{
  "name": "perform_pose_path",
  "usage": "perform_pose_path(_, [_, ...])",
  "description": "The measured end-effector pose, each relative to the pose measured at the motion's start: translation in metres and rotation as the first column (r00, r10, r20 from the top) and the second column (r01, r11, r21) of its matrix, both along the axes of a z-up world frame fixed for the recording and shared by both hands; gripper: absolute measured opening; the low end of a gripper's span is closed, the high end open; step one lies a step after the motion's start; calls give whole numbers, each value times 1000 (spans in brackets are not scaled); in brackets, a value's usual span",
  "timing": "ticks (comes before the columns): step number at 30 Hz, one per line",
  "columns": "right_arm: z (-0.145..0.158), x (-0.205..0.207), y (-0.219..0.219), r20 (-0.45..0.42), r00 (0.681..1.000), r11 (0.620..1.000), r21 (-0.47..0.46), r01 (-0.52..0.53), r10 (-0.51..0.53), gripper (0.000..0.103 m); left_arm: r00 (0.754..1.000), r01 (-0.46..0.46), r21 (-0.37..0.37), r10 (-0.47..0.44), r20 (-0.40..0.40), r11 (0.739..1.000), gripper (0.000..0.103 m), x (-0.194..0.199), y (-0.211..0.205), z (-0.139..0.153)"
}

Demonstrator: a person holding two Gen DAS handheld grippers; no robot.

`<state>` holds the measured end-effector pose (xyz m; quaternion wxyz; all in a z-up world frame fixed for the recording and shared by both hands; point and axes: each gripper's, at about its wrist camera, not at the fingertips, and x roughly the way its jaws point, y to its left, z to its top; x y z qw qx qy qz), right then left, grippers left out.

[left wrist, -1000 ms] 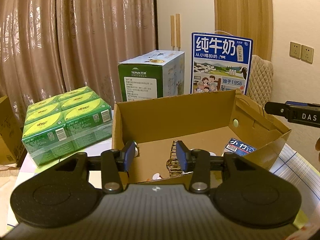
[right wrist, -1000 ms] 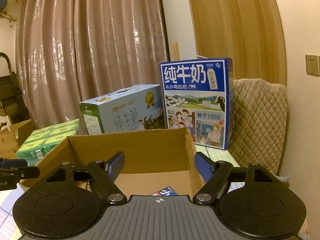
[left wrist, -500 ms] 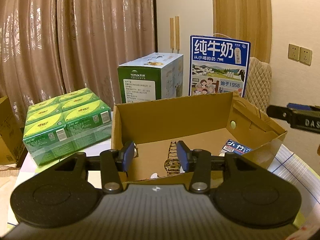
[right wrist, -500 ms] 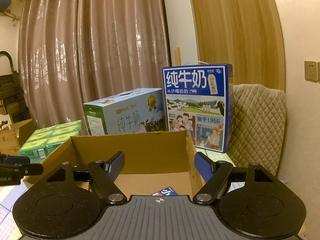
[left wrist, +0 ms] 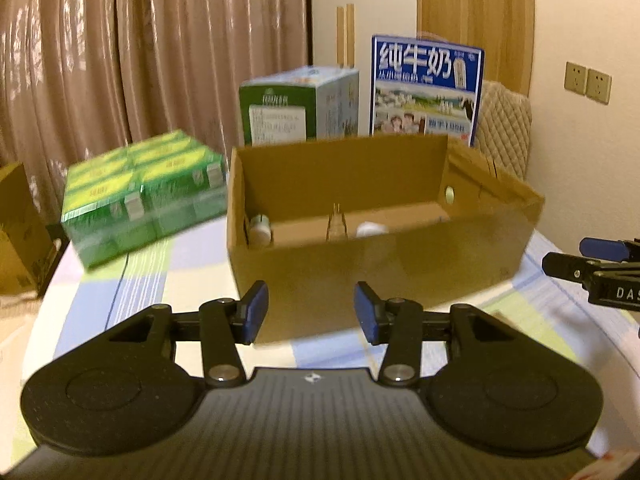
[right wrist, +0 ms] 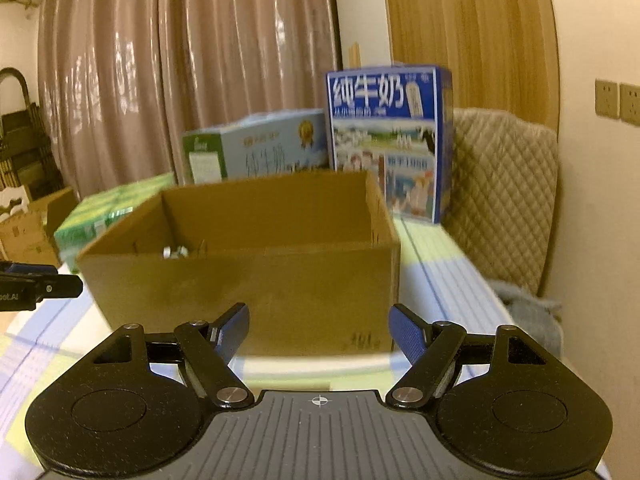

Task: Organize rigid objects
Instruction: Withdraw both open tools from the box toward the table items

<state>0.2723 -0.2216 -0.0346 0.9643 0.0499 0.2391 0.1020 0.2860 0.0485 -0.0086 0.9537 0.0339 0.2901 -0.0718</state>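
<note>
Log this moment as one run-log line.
left gripper: open, empty | right gripper: open, empty | cardboard box: on table, small items inside | both grippers short of box, outside it

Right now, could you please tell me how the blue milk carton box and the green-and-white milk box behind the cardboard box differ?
The blue milk box stands upright on end and rises higher; the green-and-white milk box lies on its long side, lower. The blue one shows a picture of people under large white characters; the green-and-white one has a green end panel with a white label. The blue one sits to the right, next to the quilted chair back. Both stand behind the open cardboard box.
</note>
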Motion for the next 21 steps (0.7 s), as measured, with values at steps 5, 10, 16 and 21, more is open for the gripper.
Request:
perform_pose_path(5, [-9,-14,5,-34,999,1000,-13,-21,21,74,999,-19,-12,18,-38,1000,42,-22,7,-9])
perform_pose_path(10, [-16,-27,5,-68,997,999,-22,-36,34,74,997,-38,-23,36,-64,999,42,-42,11,-15])
perform_pose_path(16, [-16,-41,-2,-94,994,998,-21,-57,55,74,995,-49,-20,47,-89,999,43,-69,13,-25])
perform_pose_path(21, [-20,-45,-8,-123,990,997,-11,-71,69,74,995,-26,-8,25,-101,1000,48,-84,6,-36])
